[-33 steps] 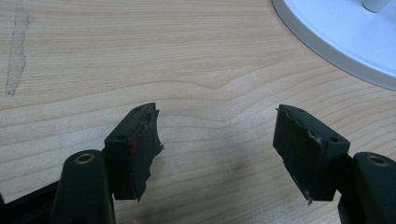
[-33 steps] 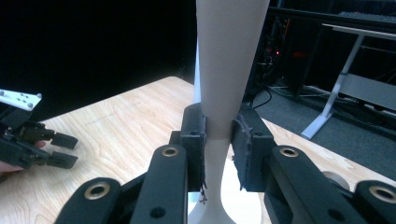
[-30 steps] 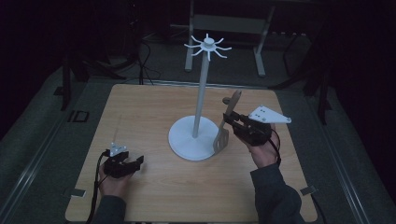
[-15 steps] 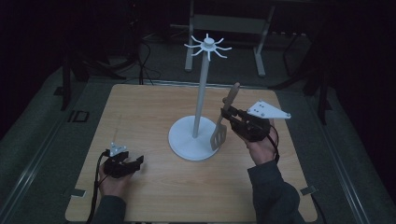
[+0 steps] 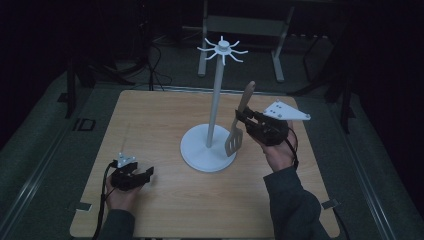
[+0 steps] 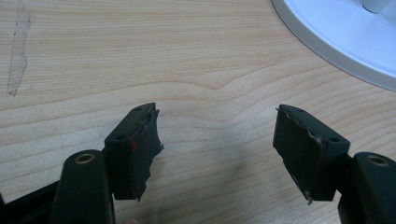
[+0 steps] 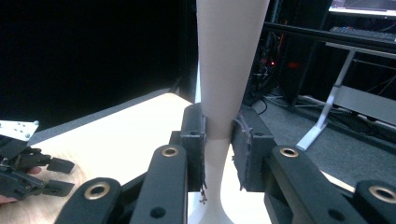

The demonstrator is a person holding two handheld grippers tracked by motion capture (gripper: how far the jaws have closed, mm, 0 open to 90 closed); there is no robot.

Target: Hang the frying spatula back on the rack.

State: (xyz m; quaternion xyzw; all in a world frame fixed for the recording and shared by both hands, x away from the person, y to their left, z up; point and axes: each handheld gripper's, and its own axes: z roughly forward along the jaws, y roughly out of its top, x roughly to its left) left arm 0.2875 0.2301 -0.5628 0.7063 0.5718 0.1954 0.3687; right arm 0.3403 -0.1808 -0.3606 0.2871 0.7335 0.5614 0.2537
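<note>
A wooden slotted spatula [image 5: 234, 142] hangs upright beside the pole of a white hook stand [image 5: 214, 107], blade down just above the stand's round base [image 5: 197, 152]. My right gripper [image 5: 243, 118] is shut on its handle [image 7: 229, 60], both pads pressing the narrow part. The grey plate [image 5: 287, 112] sits on top of that gripper. The stand's ring of hooks [image 5: 222, 49] is high above the spatula's tip. My left gripper [image 5: 144, 176] rests on the table at the front left, open with nothing between its jaws [image 6: 217, 149]; it also appears in the right gripper view [image 7: 51, 175].
The wooden table [image 5: 150, 120] carries a pale scuff mark [image 6: 17, 51] at the left. An edge of the stand's base [image 6: 336, 37] lies ahead and to the right of the left gripper. A desk frame [image 5: 240, 30] stands on the dark floor beyond the table.
The right hand has edged slightly up and toward the pole with the spatula still in its grip. The left hand has not moved.
</note>
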